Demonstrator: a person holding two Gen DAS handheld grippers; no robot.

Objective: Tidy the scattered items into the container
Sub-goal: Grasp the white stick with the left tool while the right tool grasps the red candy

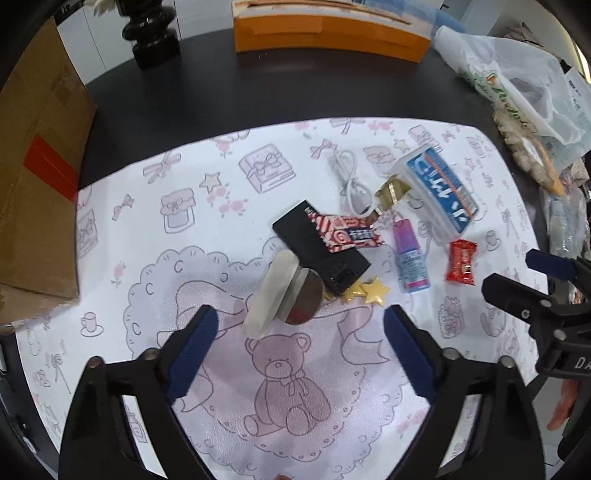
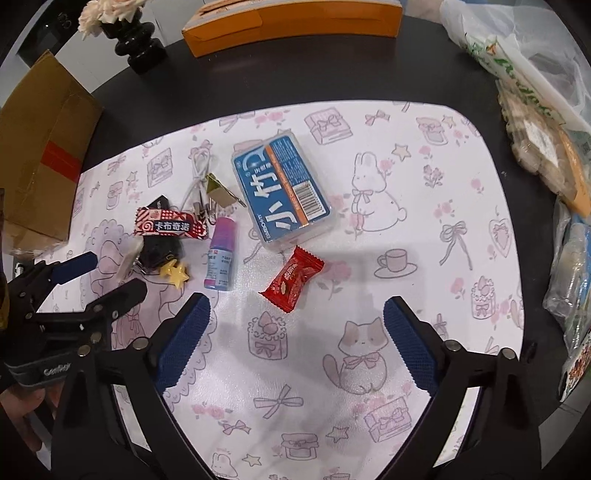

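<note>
Scattered items lie on a patterned mat (image 1: 110, 229). A compact mirror (image 1: 284, 295) leans on a black case (image 1: 319, 249) just beyond my open left gripper (image 1: 297, 326). A striped candy packet (image 1: 345, 232), yellow star clip (image 1: 369, 291), small purple bottle (image 1: 408, 254), red candy (image 1: 460, 262), white cable (image 1: 349, 181), gold binder clip (image 1: 389, 192) and a blue-labelled clear box (image 1: 439, 188) lie around. My right gripper (image 2: 295, 317) is open, just short of the red candy (image 2: 291, 280). The cardboard box (image 1: 33, 177) stands at the left.
An orange box (image 1: 328, 33) and a black vase (image 1: 153, 37) stand at the back of the dark table (image 1: 221, 92). Plastic bags with packets (image 1: 524, 96) pile along the right edge. The mat in front of both grippers is bare.
</note>
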